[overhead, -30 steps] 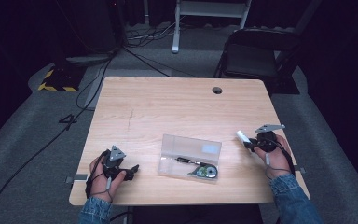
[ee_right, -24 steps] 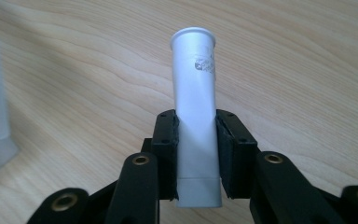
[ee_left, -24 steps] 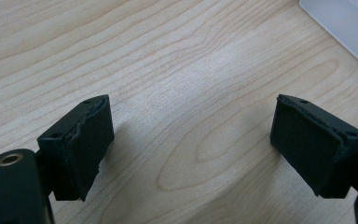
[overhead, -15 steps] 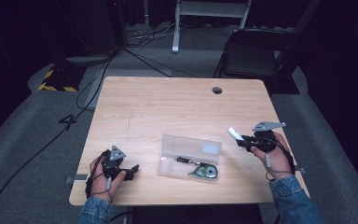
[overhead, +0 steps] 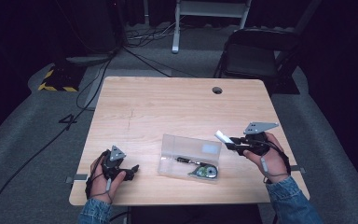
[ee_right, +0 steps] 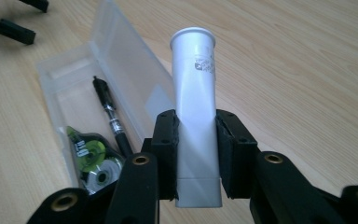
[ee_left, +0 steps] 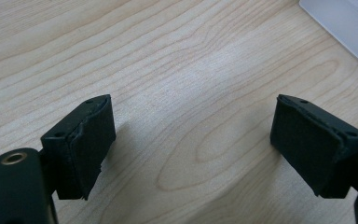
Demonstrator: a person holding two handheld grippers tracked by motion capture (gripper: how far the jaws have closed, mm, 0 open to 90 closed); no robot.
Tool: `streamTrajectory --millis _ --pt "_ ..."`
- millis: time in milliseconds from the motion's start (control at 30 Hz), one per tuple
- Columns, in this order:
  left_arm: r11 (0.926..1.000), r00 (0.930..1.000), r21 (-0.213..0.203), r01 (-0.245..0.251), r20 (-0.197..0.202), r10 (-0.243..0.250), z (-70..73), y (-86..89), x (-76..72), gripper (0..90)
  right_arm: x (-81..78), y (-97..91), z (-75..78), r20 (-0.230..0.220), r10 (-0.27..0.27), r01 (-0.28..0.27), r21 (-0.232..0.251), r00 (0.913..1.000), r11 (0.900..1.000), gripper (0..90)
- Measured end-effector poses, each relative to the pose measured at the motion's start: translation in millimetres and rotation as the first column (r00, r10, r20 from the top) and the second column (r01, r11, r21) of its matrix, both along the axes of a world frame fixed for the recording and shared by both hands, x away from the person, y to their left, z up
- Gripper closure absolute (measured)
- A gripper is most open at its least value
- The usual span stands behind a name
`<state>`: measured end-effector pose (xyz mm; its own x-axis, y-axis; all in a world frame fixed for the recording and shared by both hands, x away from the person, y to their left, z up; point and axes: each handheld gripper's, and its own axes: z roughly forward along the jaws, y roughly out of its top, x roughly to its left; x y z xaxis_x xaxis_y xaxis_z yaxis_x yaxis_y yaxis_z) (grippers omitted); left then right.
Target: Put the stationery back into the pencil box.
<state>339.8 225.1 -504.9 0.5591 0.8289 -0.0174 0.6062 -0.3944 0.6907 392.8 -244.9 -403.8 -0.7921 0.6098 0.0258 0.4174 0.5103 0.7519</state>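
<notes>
- White plastic tube (ee_right: pixel 195 116), flat at one end and capped round at the other, is clamped between the two black pads of the right gripper (overhead: pixel 237 141); the cap end points away from the hand, toward the box.
- In the high view the tube (overhead: pixel 223 136) sits above the table, just beside the right end of the clear rectangular plastic box (overhead: pixel 189 158).
- The box (ee_right: pixel 74 88) lies open on the pale wooden table (overhead: pixel 168 107) and holds a black pen (ee_right: pixel 110 116) and a green-and-clear correction tape dispenser (ee_right: pixel 92 161); the pen lies beside the dispenser.
- The left gripper (overhead: pixel 129 171) rests low at the near left corner of the table, well apart from the box.
- Its jaws stand wide apart with bare tabletop (ee_left: pixel 191 93) between them; a corner of the clear box (ee_left: pixel 345 28) shows far off.
- A small round hole (overhead: pixel 217 90) sits near the table's far edge.
</notes>
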Motion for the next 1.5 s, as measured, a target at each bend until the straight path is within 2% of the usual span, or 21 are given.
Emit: streamTrajectory --millis 133,233,333,400,733,1067,1133,1200,1233,1300,1367,1500 --pt "1.0 1.0 0.001 0.0 0.0 0.0 0.1 0.0 0.0 14.4 -3.1 13.1 1.8 0.001 0.057 -0.057 -0.005 0.9984 0.9983 71.1" --pt "1.0 1.0 -0.001 -0.002 -0.005 0.002 0.2 0.0 -0.7 14.4 -3.9 23.7 1.8 -0.008 0.109 -0.109 0.005 0.994 0.994 71.1" --pt "0.9999 0.9999 -0.002 -0.012 -0.005 0.012 0.1 -0.6 -1.7 14.4 -4.2 34.5 1.0 -0.011 0.149 -0.149 -0.006 0.9888 0.9889 71.1" --pt "0.9999 0.9999 -0.001 -0.014 -0.005 0.014 0.2 -0.6 -1.8 14.4 -4.4 38.1 0.6 -0.015 0.161 -0.161 -0.006 0.9869 0.9869 71.1" --pt "0.9999 0.9998 -0.003 -0.016 -0.006 0.016 0.0 -0.6 -1.6 14.0 -4.0 74.2 -6.3 -0.034 0.3 -0.301 -0.048 0.9533 0.9523 71.1" --pt "0.9998 0.9997 -0.006 -0.021 -0.011 0.021 -0.1 -0.6 -1.4 12.9 -1.2 103.9 -17.1 -0.065 0.418 -0.423 -0.103 0.9062 0.9004 71.1" --pt "0.9998 0.9997 -0.006 -0.021 -0.01 0.021 -0.1 -0.6 -1.4 12.9 -0.5 108.0 -19.4 -0.071 0.43 -0.435 -0.105 0.9001 0.8941 71.1" --pt "0.9998 0.9997 -0.006 -0.021 -0.01 0.021 -0.1 -0.6 -1.5 12.9 -0.4 110.0 -20.7 -0.078 0.43 -0.437 -0.106 0.8993 0.8934 71.1" --pt "0.9998 0.9997 -0.005 -0.021 -0.01 0.021 -0.1 -0.6 -1.5 12.9 -0.1 113.8 -23.1 -0.086 0.438 -0.446 -0.109 0.8948 0.8887 71.1" --pt "0.9998 0.9997 -0.006 -0.021 -0.011 0.021 -0.1 -0.6 -1.5 12.9 0.1 115.4 -24.1 -0.09 0.442 -0.45 -0.111 0.8926 0.8862 71.1" --pt "0.9998 0.9997 -0.005 -0.021 -0.01 0.021 -0.1 -0.6 -1.5 12.9 0.8 119.8 -27.0 -0.094 0.454 -0.462 -0.118 0.8862 0.8788 71.1" --pt "0.9996 0.9996 -0.003 -0.028 -0.005 0.027 -0.3 -0.6 -2.5 12.9 0.8 124.4 -30.2 -0.105 0.458 -0.469 -0.125 0.8826 0.8743 71.1"
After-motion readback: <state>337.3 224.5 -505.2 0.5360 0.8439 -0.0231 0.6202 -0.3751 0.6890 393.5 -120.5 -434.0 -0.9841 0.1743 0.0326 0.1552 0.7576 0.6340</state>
